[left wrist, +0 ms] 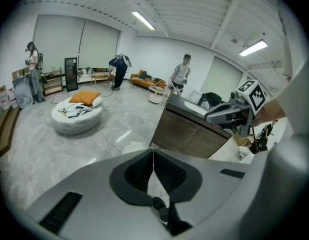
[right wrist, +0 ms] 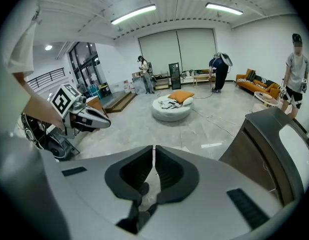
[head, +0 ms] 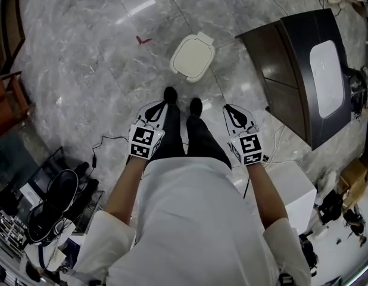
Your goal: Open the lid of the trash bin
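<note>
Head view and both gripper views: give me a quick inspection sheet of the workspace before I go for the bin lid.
Surface: glossy grey marble floor with a small red mark on it.
Job's things: white trash bin on the floor ahead of the person's feet, closed.
Clutter: white box at right; black fan among other gear at left.
Grippers: left claw shut, empty; right claw shut, empty; both apart from the bin.
Cables: black cable on the floor at left.
Surroundings: dark cabinet right of the bin; round white pouf; other people farther off.
</note>
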{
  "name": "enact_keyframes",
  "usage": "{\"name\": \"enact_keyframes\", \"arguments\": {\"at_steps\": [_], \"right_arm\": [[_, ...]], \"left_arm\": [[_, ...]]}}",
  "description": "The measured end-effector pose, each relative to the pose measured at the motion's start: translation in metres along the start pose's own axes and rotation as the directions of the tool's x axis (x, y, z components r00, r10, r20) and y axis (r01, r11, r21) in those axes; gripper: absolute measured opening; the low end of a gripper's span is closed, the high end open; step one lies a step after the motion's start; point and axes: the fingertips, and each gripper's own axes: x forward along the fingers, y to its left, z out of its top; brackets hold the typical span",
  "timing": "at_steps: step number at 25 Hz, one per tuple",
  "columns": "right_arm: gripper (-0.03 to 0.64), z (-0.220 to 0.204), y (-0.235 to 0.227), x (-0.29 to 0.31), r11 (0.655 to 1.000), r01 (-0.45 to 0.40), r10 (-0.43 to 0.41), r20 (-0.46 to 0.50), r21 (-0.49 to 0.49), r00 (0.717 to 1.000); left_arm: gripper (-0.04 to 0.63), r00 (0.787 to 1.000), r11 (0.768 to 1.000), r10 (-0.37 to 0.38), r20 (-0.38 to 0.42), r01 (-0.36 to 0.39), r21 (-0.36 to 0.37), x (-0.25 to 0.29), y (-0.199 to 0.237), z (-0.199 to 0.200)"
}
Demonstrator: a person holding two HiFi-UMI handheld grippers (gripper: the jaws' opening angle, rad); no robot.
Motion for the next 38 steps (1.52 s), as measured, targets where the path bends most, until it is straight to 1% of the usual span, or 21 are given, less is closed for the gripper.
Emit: {"name": "enact_keyframes", "arguments": {"at_steps": [7,9,15,19,24,27,38], "right_arm": [[0.037,-0.010,0.007,0.029,0.999,0.031,-0.029,-0.047,0.033,0.998],[0.035,-0.014,0.010,0.038,0.998,0.035,-0.032,-0.057,0.057,0.998],[0.035,-0.042,0.009,0.065,0.993,0.058,-0.050,-0.087,0.099,0.995],[0.037,-0.050,0.009,0.080,0.989,0.071,-0.058,-0.099,0.130,0.993],[0.035,-0.071,0.003,0.097,0.980,0.088,-0.069,-0.109,0.181,0.992],[0.037,-0.085,0.001,0.105,0.974,0.097,-0.075,-0.115,0.206,0.991],[0.037,-0.132,-0.005,0.137,0.946,0.109,-0.071,-0.132,0.304,0.989]], "left_arm": [[0.018,0.996,0.998,-0.067,-0.053,0.067,-0.003,0.034,0.023,-0.023],[0.018,0.994,0.997,-0.080,-0.070,0.080,-0.001,0.046,0.029,-0.031],[0.018,0.990,0.997,-0.082,-0.114,0.083,0.004,0.086,0.044,-0.058],[0.018,0.985,0.994,-0.102,-0.142,0.105,0.014,0.109,0.048,-0.068],[0.018,0.976,0.991,-0.122,-0.181,0.130,0.033,0.142,0.052,-0.093],[0.018,0.972,0.990,-0.124,-0.200,0.135,0.043,0.161,0.054,-0.109],[0.018,0.956,0.989,-0.094,-0.277,0.122,0.085,0.229,0.064,-0.166]]}}
